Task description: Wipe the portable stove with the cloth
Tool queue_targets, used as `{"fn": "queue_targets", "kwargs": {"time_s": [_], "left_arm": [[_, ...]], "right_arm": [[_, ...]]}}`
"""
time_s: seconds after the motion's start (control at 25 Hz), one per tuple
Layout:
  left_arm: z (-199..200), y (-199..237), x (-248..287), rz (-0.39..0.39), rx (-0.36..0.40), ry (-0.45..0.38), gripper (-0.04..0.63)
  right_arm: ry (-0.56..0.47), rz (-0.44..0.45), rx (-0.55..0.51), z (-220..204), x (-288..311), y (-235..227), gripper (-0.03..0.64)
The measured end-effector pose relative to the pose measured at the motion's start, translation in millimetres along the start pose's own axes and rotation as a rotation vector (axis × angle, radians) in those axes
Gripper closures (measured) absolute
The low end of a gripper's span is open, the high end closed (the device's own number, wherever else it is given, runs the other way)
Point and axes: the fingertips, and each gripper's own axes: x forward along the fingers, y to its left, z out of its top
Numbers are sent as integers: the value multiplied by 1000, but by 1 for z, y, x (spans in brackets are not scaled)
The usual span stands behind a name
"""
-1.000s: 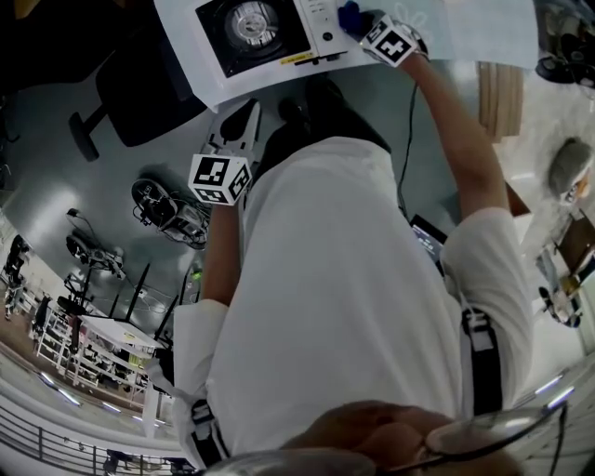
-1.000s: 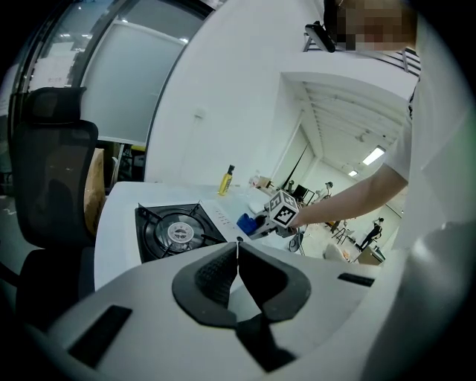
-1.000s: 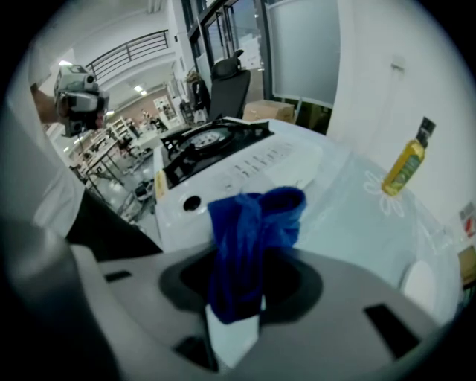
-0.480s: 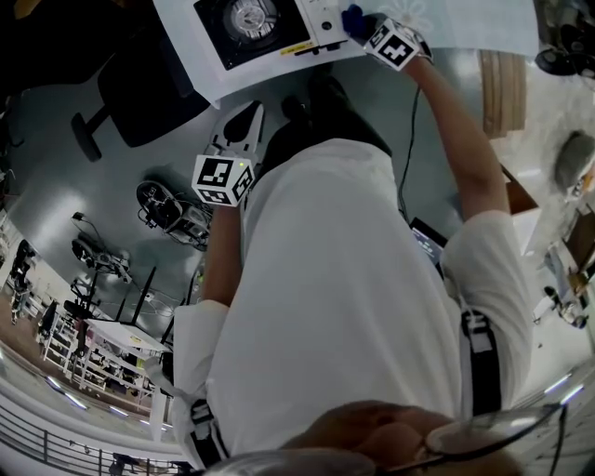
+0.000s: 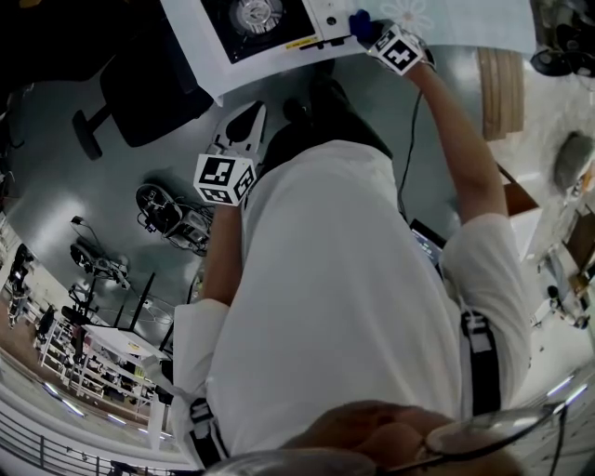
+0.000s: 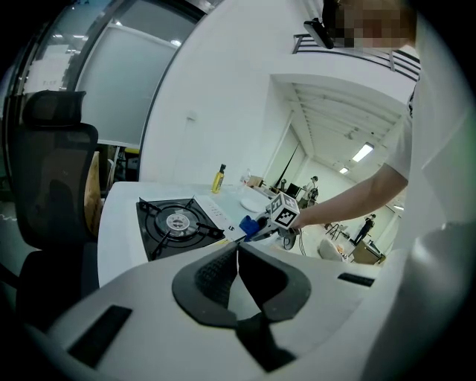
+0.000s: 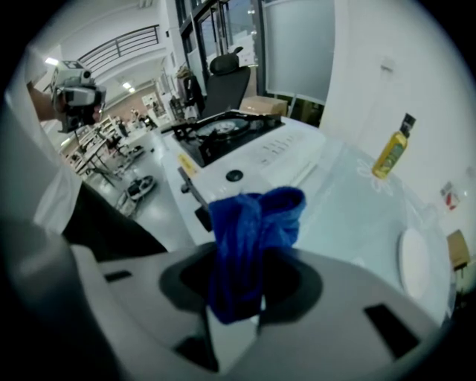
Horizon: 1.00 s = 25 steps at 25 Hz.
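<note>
The portable stove (image 5: 265,20) sits on the white table (image 5: 209,74) at the top of the head view, black burner on the left and white control panel on the right. My right gripper (image 5: 374,33) is shut on a bunched blue cloth (image 5: 359,20) at the stove's front right corner. In the right gripper view the cloth (image 7: 249,238) hangs from my right gripper (image 7: 239,292), just short of the stove (image 7: 232,138). My left gripper (image 5: 244,119) hangs below the table edge, off the stove. In its own view my left gripper (image 6: 238,257) is shut with nothing in it, and the stove (image 6: 178,222) lies ahead.
A yellow oil bottle (image 7: 392,155) and a white plate (image 7: 414,264) stand on the table beyond the stove. A black office chair (image 5: 139,93) stands left of the table, also seen as the chair (image 6: 52,171) in the left gripper view. Wheeled equipment (image 5: 172,214) sits on the floor.
In the head view the table and stove have slid slightly up and right. The right gripper keeps the cloth at the stove's front right corner. The left gripper has barely moved.
</note>
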Motion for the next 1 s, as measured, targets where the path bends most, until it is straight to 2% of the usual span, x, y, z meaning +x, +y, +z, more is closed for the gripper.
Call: {"fn": "queue_targets", "kwargs": {"time_s": [0.28,0.6,0.8,1.0], "left_arm": [[-10,-2,-25,3,-5,-30,558],[-21,-4,-48,-1,-18,-81,558],[-26,-8,-60,-13,-25,-103,558],[-27,-12,-70,-17,-43,-111,558]], "right_arm": [[70,-42,33,-18,-11,9,472],[57,-91,95,-4,-45,13,472],[21,-112,110,4,-69,37,472],[-58,-153,153,7,-93,58,472]]}}
